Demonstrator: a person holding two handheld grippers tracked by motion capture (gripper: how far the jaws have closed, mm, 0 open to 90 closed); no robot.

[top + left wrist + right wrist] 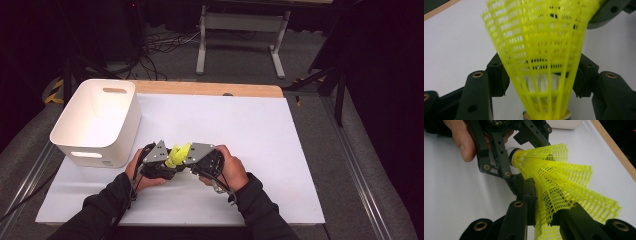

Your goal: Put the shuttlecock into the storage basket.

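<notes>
High view: both hands meet at lower centre of the frame, over the white sheet point(240, 130) that covers the wooden table point(210, 89). The left gripper point(167, 161) and right gripper point(192, 157) face each other with a yellow plastic shuttlecock point(178, 154) held between them, above the sheet. A white plastic bin point(100, 120) stands at left of the frame, near the hands but apart from them; what it contains cannot be made out. Left gripper view: the shuttlecock point(541, 50) rises from bottom centre, cork base down near the frame edge, mesh skirt flaring upward. The left gripper's jaws stand about half closed, one pad on each side of the lower skirt and right against it; whether they press yet I cannot tell for certain. At upper right a part of the other gripper point(609, 11) meets the skirt's rim. Right gripper view: the right gripper point(544, 220) is closed on the skirt, its jaws pinching the mesh flat at lower centre, the rim crumpled and splayed to the right. Beyond, at upper left, the left hand point(461, 140) carries the left gripper point(506, 157) around the cork end point(511, 153). Judgement: a handover, right to left, is in hand, likely with the bin as destination. Next move calls for a firm left grip near the cork before the right lets go of the mesh, else the shuttlecock drops.
</notes>
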